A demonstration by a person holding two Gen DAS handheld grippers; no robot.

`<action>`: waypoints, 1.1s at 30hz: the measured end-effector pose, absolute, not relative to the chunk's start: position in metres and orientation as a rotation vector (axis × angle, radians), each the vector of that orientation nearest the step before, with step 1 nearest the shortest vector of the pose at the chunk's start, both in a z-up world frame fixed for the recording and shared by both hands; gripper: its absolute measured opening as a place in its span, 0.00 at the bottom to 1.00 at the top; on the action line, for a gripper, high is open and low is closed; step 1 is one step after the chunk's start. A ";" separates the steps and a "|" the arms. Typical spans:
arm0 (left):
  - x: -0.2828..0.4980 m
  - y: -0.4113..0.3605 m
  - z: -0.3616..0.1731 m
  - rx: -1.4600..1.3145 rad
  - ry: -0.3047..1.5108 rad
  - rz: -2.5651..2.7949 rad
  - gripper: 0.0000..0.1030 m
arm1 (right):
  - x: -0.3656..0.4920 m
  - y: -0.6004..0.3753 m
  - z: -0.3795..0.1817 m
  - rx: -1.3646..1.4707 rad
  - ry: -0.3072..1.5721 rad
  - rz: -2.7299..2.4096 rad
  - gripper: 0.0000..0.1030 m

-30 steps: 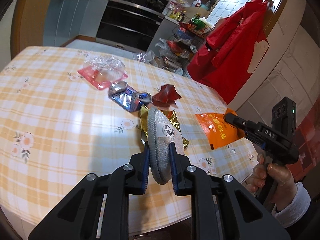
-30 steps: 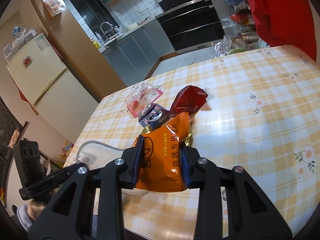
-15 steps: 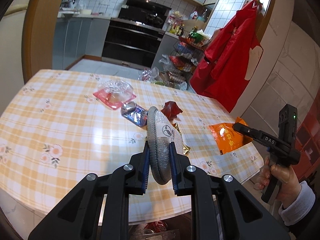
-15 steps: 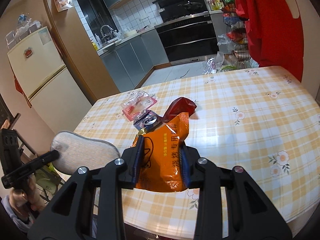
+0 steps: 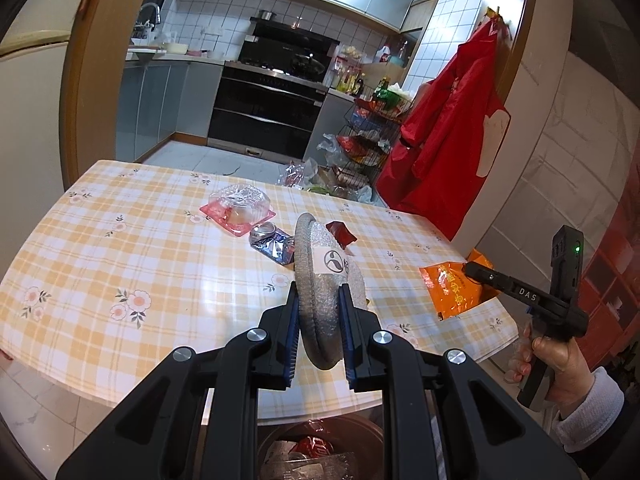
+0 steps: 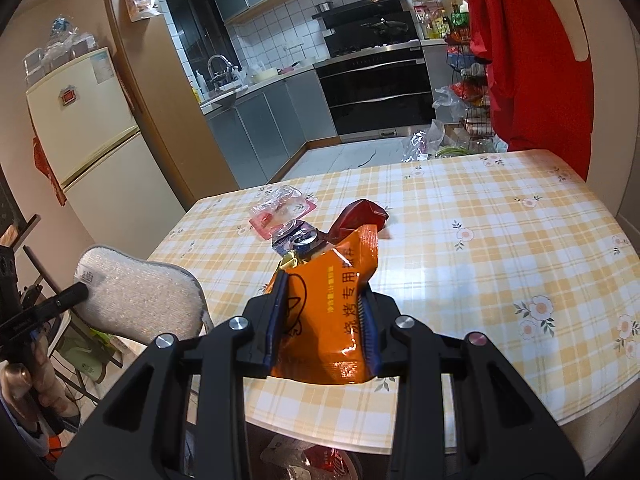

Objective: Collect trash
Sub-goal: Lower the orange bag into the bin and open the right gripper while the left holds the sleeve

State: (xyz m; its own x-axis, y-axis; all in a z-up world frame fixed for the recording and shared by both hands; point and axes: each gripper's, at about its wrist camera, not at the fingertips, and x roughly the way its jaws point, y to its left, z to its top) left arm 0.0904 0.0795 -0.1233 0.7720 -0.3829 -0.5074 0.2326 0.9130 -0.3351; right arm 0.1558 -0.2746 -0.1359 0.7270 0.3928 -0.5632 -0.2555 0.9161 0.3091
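Observation:
My left gripper (image 5: 318, 326) is shut on a grey silvery bubble-wrap pouch (image 5: 324, 280), held past the table's near edge above a brown trash bin (image 5: 316, 452) holding wrappers. My right gripper (image 6: 324, 326) is shut on an orange snack bag (image 6: 332, 312), also held off the table over the bin (image 6: 316, 460). The right gripper with the bag (image 5: 454, 290) shows in the left wrist view; the pouch (image 6: 138, 298) shows in the right wrist view. On the checked table (image 5: 120, 264) lie a clear-and-pink plastic tray (image 5: 238, 210), a crushed can (image 5: 272, 240) and a red wrapper (image 5: 340, 234).
A gold wrapper (image 6: 292, 260) lies behind the orange bag. A red coat (image 5: 444, 136) hangs at the right by a wire rack (image 5: 360, 140) of goods. A fridge (image 6: 88, 132) stands left of the table. The kitchen with an oven (image 5: 264, 116) is beyond.
Both grippers have pulled back from the table and risen, each carrying its item off the near edge. The trash bin below has come into view.

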 end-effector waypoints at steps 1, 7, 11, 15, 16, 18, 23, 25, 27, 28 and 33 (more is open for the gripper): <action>0.086 0.080 -0.122 -0.262 0.598 -0.338 0.17 | 0.152 -0.274 -0.135 0.211 0.664 0.360 0.34; 0.066 0.082 -0.119 -0.258 0.587 -0.341 0.17 | 0.130 -0.267 -0.131 0.175 0.650 0.370 0.34; 0.048 0.088 -0.117 -0.257 0.581 -0.333 0.17 | 0.112 -0.259 -0.130 0.142 0.647 0.381 0.34; 0.034 0.097 -0.118 -0.287 0.592 -0.327 0.17 | 0.097 -0.253 -0.128 0.118 0.647 0.392 0.34; 0.031 0.099 -0.118 -0.294 0.594 -0.327 0.17 | 0.093 -0.252 -0.127 0.115 0.646 0.395 0.34; 0.023 0.103 -0.119 -0.299 0.595 -0.320 0.17 | 0.083 -0.249 -0.127 0.104 0.648 0.404 0.34; 0.005 0.110 -0.120 -0.305 0.597 -0.304 0.17 | 0.066 -0.240 -0.129 0.065 0.657 0.420 0.34; -0.001 0.112 -0.122 -0.302 0.601 -0.295 0.17 | 0.060 -0.236 -0.131 0.046 0.666 0.427 0.34; -0.006 0.113 -0.125 -0.301 0.607 -0.290 0.17 | 0.056 -0.232 -0.134 0.025 0.675 0.433 0.34; -0.008 0.113 -0.126 -0.302 0.610 -0.288 0.17 | 0.054 -0.230 -0.138 0.014 0.684 0.438 0.34; -0.015 0.110 -0.140 -0.294 0.643 -0.291 0.17 | 0.049 -0.221 -0.159 -0.020 0.745 0.462 0.34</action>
State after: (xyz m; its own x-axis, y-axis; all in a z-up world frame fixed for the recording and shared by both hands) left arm -0.0148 0.1101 -0.1401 0.7627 -0.3537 -0.5414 0.1738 0.9185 -0.3553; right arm 0.0490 -0.2211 -0.1590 0.6395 0.3980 -0.6578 -0.4122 0.8997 0.1436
